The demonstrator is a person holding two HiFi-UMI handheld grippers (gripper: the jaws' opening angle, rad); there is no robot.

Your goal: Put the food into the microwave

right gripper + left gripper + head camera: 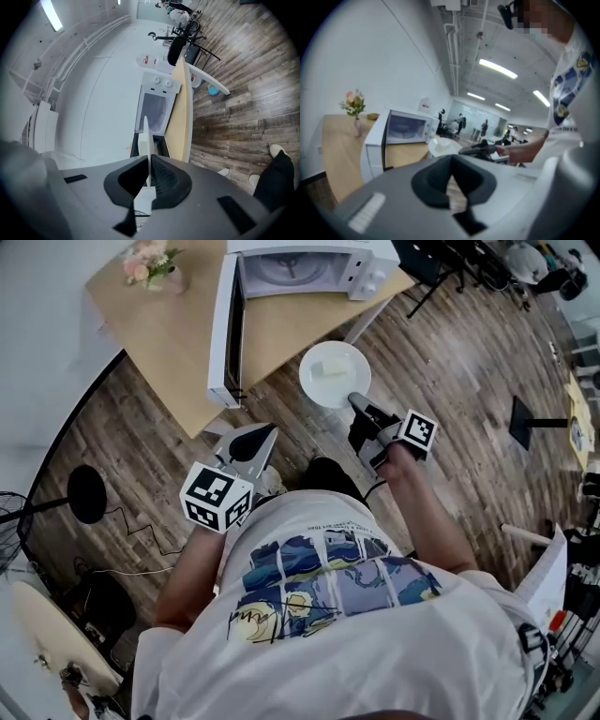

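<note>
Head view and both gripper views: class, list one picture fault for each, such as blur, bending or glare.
Head view: wide lens bends the table edge and floorboards. Left gripper view: dark round corners, left claw blurred up close, ceiling lamps glaring. Right gripper view: dark corners, scene tipped sideways, plate seen edge-on.

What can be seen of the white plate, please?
The plate is round, white and plain, with a shallow rim. It hangs roughly level in the air above the wooden floor, just off the edge of the table, near the open microwave door. A pale block of food lies on it. The right gripper has its jaws shut on the near rim; nothing else touches it.
</note>
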